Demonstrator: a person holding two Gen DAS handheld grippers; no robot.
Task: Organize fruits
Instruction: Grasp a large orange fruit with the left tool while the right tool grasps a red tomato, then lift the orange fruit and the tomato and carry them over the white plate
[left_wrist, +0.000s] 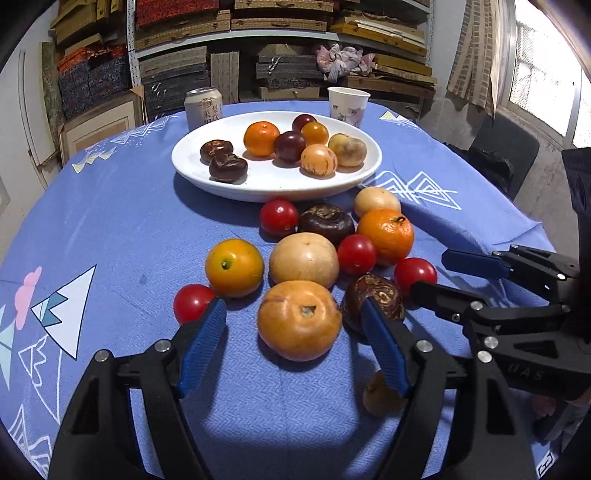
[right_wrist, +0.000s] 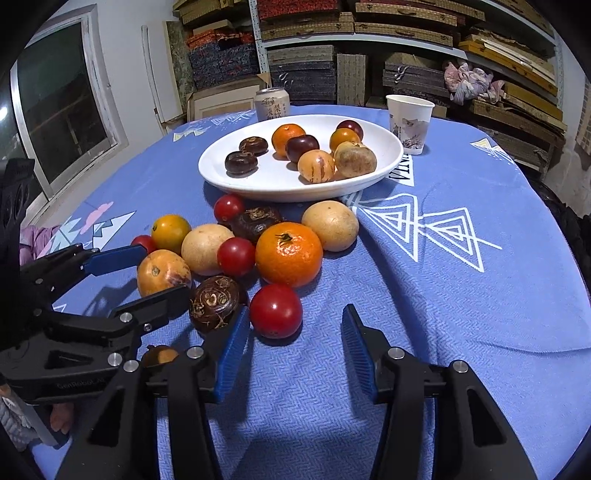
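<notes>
On the blue-clothed worktop (left_wrist: 110, 229) the left gripper (left_wrist: 295, 321) has its jaws wide around an orange fruit (left_wrist: 299, 325) without touching it, other loose fruits (left_wrist: 306, 258) lie before the plate (left_wrist: 192, 162), and the right gripper (right_wrist: 295, 325) stands part open beside a tomato (right_wrist: 276, 310), holding nothing

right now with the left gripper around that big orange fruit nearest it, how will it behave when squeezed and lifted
The big orange fruit looks round and smooth, so it may slip or roll if the left gripper closes off-centre. A dark blemish on its skin hints at softness, so it could bruise. It sits near the dark brown fruit, which may get nudged.
</notes>
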